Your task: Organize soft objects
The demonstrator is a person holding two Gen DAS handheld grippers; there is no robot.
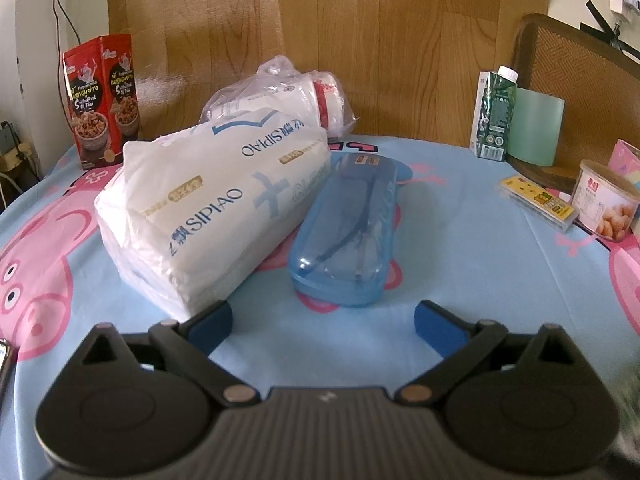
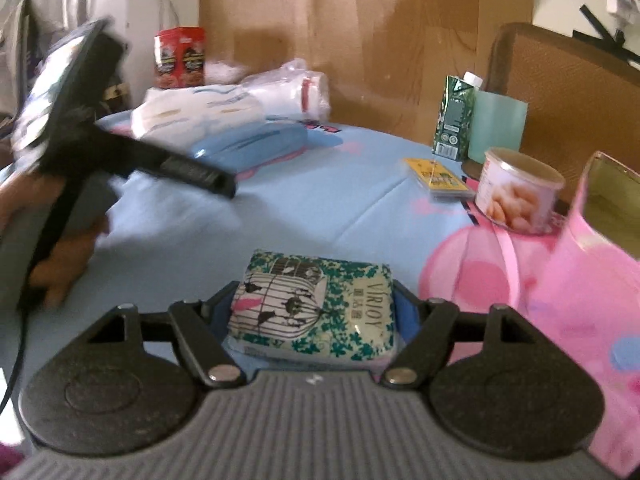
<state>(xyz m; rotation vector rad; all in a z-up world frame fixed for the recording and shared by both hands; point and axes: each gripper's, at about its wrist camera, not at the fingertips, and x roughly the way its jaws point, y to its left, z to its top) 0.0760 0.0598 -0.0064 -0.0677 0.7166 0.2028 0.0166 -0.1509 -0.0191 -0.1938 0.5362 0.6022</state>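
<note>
Right claw [image 2: 316, 312] has its pads pressed on a small tissue pack [image 2: 316, 312], carried over the tablecloth [image 2: 320, 208]. Left claw [image 1: 322, 324] gapes wide, empty, with the large tissue packs [image 1: 212, 204] just ahead. Judging by that, sorting is midway; this pack awaits placing.

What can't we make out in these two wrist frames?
- Left gripper, right wrist view: motion-blurred, and its fingertips are unclear.
- Tissue pack in the right gripper: its underside and near end are hidden by the gripper body.
- Pink bag, right wrist view: cut off by the right edge.
- White roll, left wrist view: the plastic bag blurs its print.
- Yellow box: the text is too small to read.
</note>
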